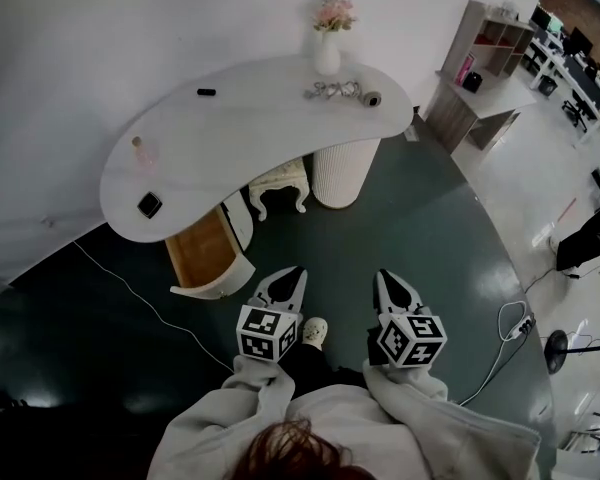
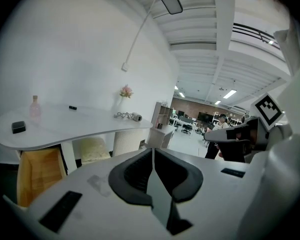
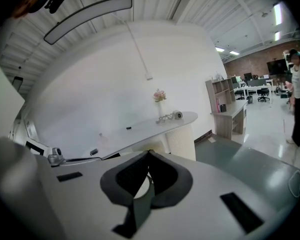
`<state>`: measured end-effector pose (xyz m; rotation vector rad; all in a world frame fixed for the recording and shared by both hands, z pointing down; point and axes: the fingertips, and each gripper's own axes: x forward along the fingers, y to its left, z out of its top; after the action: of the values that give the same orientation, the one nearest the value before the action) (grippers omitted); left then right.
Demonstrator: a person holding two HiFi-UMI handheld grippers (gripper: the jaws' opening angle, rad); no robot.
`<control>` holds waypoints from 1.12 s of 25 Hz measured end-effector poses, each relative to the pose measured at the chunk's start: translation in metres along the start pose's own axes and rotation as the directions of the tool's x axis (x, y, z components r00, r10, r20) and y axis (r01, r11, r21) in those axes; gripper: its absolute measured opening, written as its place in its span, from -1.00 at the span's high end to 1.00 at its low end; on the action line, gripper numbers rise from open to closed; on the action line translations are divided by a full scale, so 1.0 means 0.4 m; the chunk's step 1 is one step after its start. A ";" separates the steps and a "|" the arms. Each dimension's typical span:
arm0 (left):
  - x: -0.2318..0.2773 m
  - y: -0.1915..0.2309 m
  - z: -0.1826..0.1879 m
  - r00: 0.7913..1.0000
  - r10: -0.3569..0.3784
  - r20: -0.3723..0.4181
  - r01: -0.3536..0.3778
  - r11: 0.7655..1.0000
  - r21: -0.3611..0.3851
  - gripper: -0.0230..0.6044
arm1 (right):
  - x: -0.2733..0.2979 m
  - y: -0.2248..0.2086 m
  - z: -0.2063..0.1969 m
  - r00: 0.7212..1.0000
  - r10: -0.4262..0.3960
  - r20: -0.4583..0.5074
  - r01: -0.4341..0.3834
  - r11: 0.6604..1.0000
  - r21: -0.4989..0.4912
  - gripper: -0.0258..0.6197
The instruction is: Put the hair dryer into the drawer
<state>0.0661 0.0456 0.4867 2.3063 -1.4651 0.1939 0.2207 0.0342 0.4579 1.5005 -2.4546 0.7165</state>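
Partly hidden: drawer back runs under desk; dryer small, detail unclear. Left claw and right claw both pinched fully together, empty, touching nothing. Open drawer ahead-left of left claw; dryer well ahead of right claw, on desk near vase. Floor dark green.

drawer: far end hidden under desk top | stool: far part hidden under the same top | grey cluster at the top's right end: too small to tell | small dark thing near far edge: too small to tell | person far right: cut off by picture's edge
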 end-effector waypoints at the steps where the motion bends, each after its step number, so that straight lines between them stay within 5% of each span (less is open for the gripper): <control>1: 0.006 0.008 0.004 1.000 -0.003 0.000 0.003 1.000 0.001 0.85 | 0.012 0.002 0.004 1.000 0.001 0.000 -0.001 1.000 0.002 0.77; 16: 0.089 0.125 0.042 1.000 -0.005 -0.007 0.005 1.000 -0.007 0.85 | 0.170 0.019 0.040 1.000 0.011 -0.017 -0.010 1.000 0.025 0.77; 28: 0.184 0.108 0.065 0.998 -0.050 -0.032 0.051 0.999 0.006 0.85 | 0.207 -0.071 0.086 0.999 -0.036 -0.016 0.037 0.997 0.068 0.77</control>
<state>0.0576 -0.0424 0.4981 2.3323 -1.3910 0.2214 0.2094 -0.0586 0.4690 1.5538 -2.4085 0.8089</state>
